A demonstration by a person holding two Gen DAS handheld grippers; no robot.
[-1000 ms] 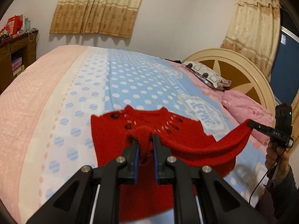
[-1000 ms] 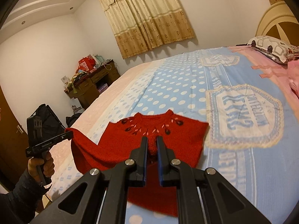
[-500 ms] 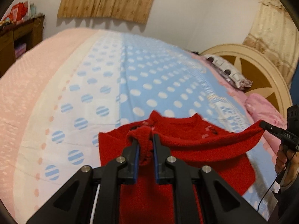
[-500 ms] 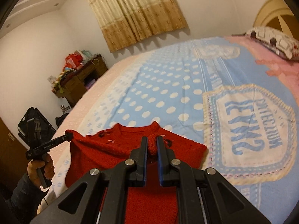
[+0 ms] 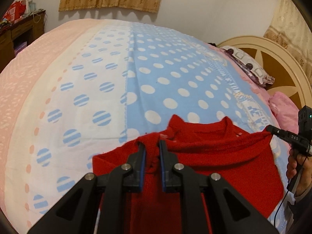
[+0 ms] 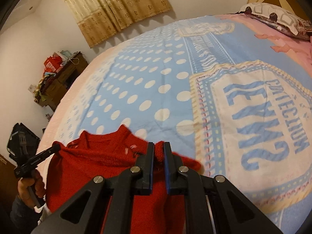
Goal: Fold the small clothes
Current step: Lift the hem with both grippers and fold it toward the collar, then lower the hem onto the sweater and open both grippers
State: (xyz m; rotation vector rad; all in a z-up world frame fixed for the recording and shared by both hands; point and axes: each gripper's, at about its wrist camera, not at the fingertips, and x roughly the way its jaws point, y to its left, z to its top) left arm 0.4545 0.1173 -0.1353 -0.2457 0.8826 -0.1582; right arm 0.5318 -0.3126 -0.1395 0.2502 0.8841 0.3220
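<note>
A small red knit sweater lies on the bed, neck end away from me, and shows in the right wrist view too. My left gripper is shut on a bunched edge of the sweater. My right gripper is shut on the other end of the same edge. Each gripper also appears in the other's view, the right one and the left one, holding the edge stretched and folded over the sweater's body.
The bed cover is blue with white dots, pink at the sides. A patterned pillow and a headboard lie to the right. A wooden desk with clutter stands by the wall.
Both grippers have carried the held sweater edge forward toward the neck, folding it over the body. The decorated front is now mostly covered.
</note>
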